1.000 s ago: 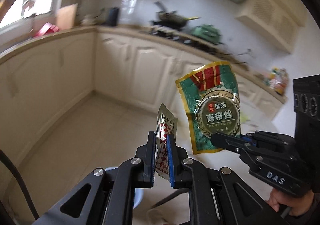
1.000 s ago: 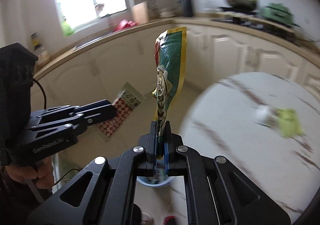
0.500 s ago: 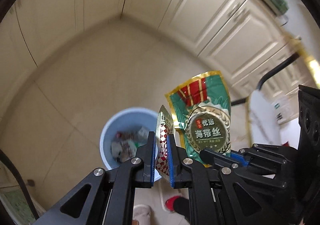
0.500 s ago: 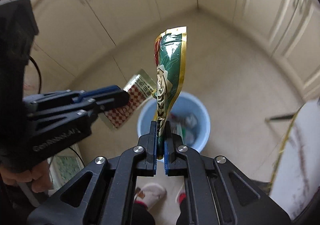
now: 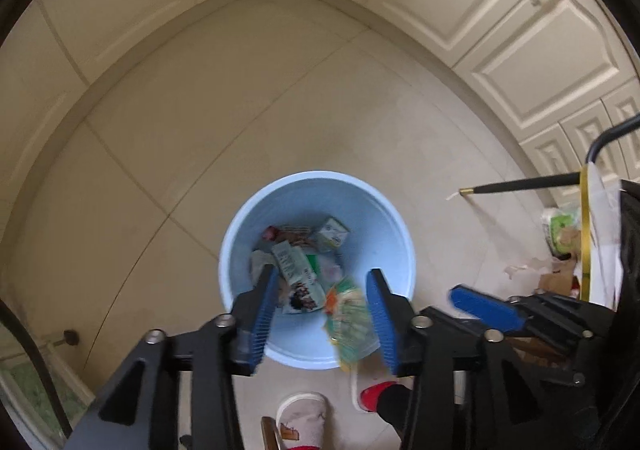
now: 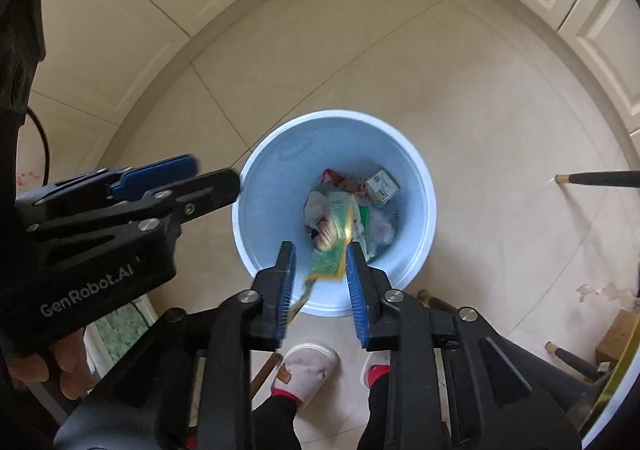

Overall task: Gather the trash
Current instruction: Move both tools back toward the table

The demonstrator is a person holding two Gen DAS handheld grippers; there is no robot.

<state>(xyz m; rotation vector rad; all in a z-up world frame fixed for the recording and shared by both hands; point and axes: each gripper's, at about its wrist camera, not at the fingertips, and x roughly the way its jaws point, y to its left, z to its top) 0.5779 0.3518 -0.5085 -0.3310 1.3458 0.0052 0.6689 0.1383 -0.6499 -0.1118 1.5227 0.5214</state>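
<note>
One light-blue trash bin (image 5: 394,234) on the floor. Two tongs: left (image 5: 322,314), right (image 6: 320,282), both spread wide. One blurred green-and-gold snack wrapper (image 6: 334,250) loose in mid-air. Two slippered feet (image 6: 306,368). Several discarded wrappers and cartons inside, count unclear.

A round light-blue trash bin (image 5: 240,234) stands upright on the pale tiled floor, seen from above. Its bottom holds a loose heap of wrappers, among them a small white-and-green carton (image 5: 333,235) near the far side and a flat printed packet (image 5: 298,274) lying across the middle. 1 green-and-gold snack wrapper (image 6: 334,246), motion-blurred and tilted, hangs free in the air over the near rim, touching nothing. The left wrist view shows it (image 5: 350,320) blurred above that same near edge.
</note>
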